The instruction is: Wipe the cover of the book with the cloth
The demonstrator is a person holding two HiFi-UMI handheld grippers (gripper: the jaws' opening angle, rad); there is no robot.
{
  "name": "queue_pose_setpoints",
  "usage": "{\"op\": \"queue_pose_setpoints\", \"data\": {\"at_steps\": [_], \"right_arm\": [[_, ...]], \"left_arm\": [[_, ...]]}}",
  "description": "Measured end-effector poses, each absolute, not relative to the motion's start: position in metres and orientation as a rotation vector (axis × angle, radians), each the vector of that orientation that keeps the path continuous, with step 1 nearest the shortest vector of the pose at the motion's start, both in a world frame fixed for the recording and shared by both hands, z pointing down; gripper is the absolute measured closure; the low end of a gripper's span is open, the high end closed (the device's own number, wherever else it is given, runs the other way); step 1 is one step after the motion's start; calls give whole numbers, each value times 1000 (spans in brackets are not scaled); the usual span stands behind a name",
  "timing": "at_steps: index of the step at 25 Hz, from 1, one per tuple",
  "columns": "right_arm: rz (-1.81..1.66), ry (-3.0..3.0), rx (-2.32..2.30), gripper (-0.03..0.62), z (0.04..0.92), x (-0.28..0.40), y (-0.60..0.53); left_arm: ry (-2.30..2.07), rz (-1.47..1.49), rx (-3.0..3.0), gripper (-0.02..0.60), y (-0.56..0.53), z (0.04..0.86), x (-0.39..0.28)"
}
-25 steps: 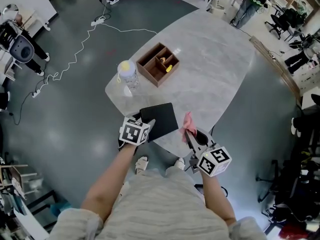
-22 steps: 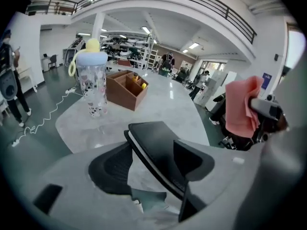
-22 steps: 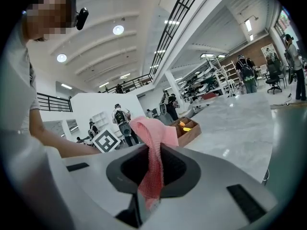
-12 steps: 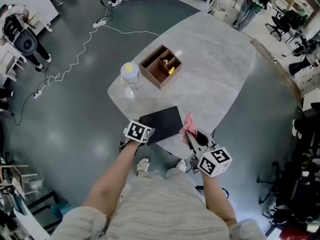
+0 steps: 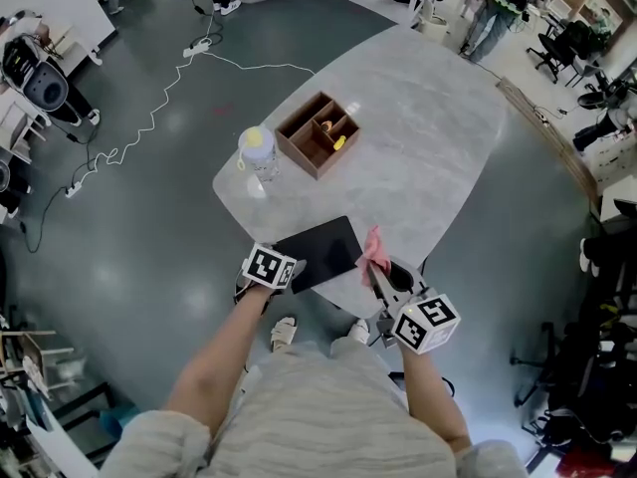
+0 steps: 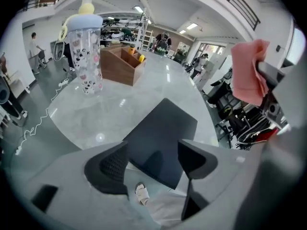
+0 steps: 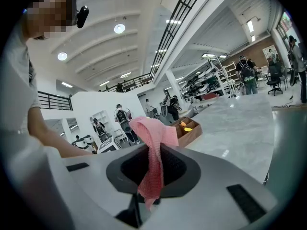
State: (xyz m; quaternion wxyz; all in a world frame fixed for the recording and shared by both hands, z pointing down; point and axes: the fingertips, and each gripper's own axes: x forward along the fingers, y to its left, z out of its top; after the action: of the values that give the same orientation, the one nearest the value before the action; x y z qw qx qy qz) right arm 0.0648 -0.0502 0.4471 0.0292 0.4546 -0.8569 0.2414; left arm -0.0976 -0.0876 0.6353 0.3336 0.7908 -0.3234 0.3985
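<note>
Cloth clamped in right claw, lower end hidden inside

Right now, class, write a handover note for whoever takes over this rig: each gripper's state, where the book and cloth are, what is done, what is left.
Left gripper: open. Its jaws have just been opening, and the book's near corner shows between them, ungripped.
Right gripper: shut on the pink cloth, held up to the right of the book, clear of the cover.
Book: lying flat at the near edge of the table.
Done: cloth in hand.
Left: bring the cloth onto the cover and wipe it.
</note>
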Motion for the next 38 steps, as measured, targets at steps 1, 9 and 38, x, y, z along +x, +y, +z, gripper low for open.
{"op": "queue_pose_setpoints", "data": {"at_steps": [1, 9, 38], "right_arm": [[742, -2643, 1403, 548, 447, 65, -51], [704, -2654, 1392, 548, 437, 66, -52], [556, -2680, 1248, 548, 404, 69, -31]], "left_arm": [[-843, 1016, 2093, 252, -89, 628, -92], [-812, 768, 2284, 284, -95, 556, -46], [-434, 118, 2647, 566, -59, 406, 26]]}}
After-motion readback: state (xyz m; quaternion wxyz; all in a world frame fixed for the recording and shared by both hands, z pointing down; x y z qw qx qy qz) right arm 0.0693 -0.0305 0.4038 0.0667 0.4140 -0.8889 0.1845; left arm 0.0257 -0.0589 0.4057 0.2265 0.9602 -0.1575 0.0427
